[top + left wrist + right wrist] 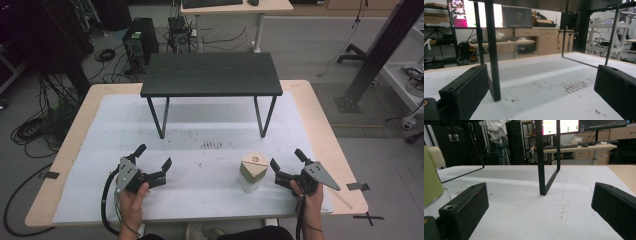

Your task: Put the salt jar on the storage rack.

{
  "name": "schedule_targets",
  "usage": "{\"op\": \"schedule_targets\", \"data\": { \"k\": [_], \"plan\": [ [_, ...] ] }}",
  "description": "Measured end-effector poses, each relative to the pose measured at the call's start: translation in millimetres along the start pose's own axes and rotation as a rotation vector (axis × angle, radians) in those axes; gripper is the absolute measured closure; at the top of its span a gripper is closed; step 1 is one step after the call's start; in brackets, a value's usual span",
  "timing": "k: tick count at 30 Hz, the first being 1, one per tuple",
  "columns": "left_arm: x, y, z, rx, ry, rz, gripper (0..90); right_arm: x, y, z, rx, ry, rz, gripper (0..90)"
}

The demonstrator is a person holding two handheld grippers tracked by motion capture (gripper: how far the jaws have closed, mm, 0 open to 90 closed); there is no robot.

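A pale wooden table (320, 115) carries a white, speckled sheet (210, 170) across most of its top. At the far middle of the sheet stands a small black stand (212, 74) with a flat, wood-grained rectangular top and thin metal loop legs; the left gripper view looks under it past one square-section leg (492, 50), and the right gripper view shows another leg (540, 157) and, beyond, a desk with lit monitors. Near the right of the sheet sits a box (253, 168), olive-green with a cream, angular top bearing a small round mark, resting on a clear glass-like base; in the right gripper view its green side (431, 180) and the clear rim fill the left edge, just beside the left jaw. The left gripper (153, 154) rests at near left, jaws spread wide and holding nothing. The right gripper (286, 157) lies just right of the box, jaws likewise released, not touching it.
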State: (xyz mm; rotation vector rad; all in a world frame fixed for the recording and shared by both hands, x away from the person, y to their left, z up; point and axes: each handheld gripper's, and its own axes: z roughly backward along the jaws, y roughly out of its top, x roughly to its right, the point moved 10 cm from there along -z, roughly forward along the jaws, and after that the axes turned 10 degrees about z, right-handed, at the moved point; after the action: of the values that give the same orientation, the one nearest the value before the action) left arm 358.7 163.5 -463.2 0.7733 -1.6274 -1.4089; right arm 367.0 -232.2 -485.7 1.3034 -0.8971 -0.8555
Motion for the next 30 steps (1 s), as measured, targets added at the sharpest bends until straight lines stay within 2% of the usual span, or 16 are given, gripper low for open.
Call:
{"op": "schedule_targets", "data": {
  "k": [30],
  "plan": [
    [0.3,-0.1,0.0,-0.001,-0.002,0.0,0.4,-15.6,1.2,37.9,0.023,0.013,-0.006,0.7]
  ]
}}
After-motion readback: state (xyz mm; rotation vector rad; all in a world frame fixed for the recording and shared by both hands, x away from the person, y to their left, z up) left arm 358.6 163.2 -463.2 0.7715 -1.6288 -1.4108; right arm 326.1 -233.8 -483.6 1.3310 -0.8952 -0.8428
